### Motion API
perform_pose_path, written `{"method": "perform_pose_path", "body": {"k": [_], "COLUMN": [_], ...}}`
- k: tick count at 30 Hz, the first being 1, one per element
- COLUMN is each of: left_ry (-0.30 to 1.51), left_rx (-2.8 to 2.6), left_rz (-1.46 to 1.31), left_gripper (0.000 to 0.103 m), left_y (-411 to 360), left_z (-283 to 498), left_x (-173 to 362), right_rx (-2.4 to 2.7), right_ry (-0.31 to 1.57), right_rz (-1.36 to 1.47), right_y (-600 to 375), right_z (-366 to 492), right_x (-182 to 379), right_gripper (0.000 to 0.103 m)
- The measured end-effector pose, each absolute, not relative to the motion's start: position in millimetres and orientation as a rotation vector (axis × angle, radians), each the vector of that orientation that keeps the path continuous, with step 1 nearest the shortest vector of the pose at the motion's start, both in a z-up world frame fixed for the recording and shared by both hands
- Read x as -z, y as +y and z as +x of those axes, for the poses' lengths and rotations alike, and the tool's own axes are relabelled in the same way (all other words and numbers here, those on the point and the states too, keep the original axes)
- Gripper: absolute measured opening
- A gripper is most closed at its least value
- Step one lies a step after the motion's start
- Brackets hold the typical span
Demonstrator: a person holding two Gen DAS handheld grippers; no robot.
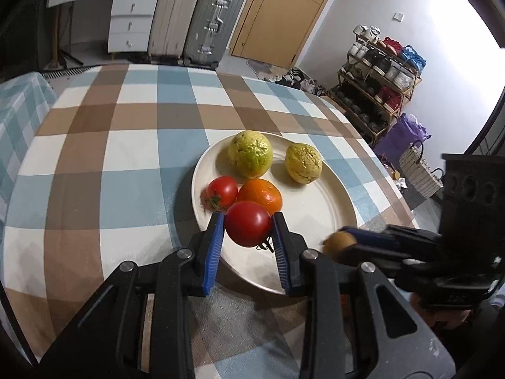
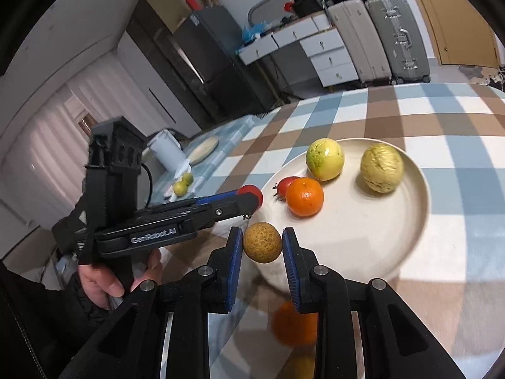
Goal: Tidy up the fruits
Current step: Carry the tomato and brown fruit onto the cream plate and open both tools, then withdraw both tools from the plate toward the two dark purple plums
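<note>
Two grips: left gripper (image 1: 248, 228) clamps red tomato (image 1: 247, 228) above plate's (image 1: 318, 208) near rim; right gripper (image 2: 262, 246) clamps brownish fruit (image 2: 262, 242) alongside.

A brown fruit (image 2: 262, 246) is clamped between the right gripper (image 2: 262, 252) pads above the plate (image 2: 363, 237) rim. A tomato (image 2: 252, 193) is held by the left gripper (image 2: 249, 200) beside an orange (image 2: 305, 196).

Two suitcases (image 1: 197, 19) stood upright beside white drawers (image 1: 131, 22) and a wooden door (image 1: 277, 12). A loaded shoe rack (image 1: 378, 79) lined the wall, a purple bag (image 1: 401, 135) just beside it.
</note>
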State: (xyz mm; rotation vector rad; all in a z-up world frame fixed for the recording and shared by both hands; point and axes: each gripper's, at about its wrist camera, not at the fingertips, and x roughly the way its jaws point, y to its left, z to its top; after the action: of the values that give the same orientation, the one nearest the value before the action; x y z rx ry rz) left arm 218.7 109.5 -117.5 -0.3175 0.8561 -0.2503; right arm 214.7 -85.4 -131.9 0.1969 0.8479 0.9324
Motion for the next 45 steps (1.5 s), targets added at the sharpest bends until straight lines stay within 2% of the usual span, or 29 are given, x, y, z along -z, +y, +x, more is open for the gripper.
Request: {"method": "perform_pose_path", "body": {"k": [14, 25, 27, 29, 31, 32, 35, 39, 41, 45], "left_ry": [0.908, 0.902, 0.888, 0.872, 0.856, 0.849, 0.826, 0.804, 0.791, 0.771], "left_rx": [0.283, 0.321, 0.319, 0.312, 0.300, 0.290, 0.271, 0.250, 0.239, 0.240], "left_rz": [-0.329, -0.333, -0.330, -0.335, -0.337, -0.340, -0.349, -0.331, -0.311, -0.290], "left_gripper": [0.028, 0.030, 0.037, 0.047, 0.056, 0.060, 0.064, 0.074, 0.075, 0.076], "left_y": [116.6, 113.2, 113.4, 115.4, 117.5, 118.9, 121.3, 116.3, 109.8, 95.9], "left_z": [236.6, 244.5, 242.1, 238.4, 233.0, 229.9, 217.3, 198.0, 185.7, 164.1], "left_x": [134.6, 128.6, 123.9, 118.5, 112.6, 109.7, 100.5, 89.5, 82.5, 71.0], "right_rx": [-0.922, -0.928, -0.930, -0.936, -0.939, -0.936, -0.921, -0.865, -0.836, -0.798], "right_ry": [0.957, 0.965, 0.954, 0.935, 0.917, 0.909, 0.882, 0.844, 0.830, 0.799], "right_rz": [0.086, 0.067, 0.064, 0.082, 0.094, 0.100, 0.148, 0.173, 0.182, 0.195], "right_y": [-38.3, -26.9, -28.1, -33.8, -41.6, -46.0, -64.9, -90.5, -100.3, -119.1], "right_z": [247.2, 250.4, 248.9, 246.3, 241.7, 239.5, 231.3, 216.4, 209.3, 190.1], "right_x": [157.5, 160.3, 159.1, 155.7, 151.5, 149.2, 141.7, 129.1, 124.4, 115.7], "right_gripper": [0.026, 0.027, 0.035, 0.051, 0.056, 0.064, 0.084, 0.089, 0.095, 0.098]}}
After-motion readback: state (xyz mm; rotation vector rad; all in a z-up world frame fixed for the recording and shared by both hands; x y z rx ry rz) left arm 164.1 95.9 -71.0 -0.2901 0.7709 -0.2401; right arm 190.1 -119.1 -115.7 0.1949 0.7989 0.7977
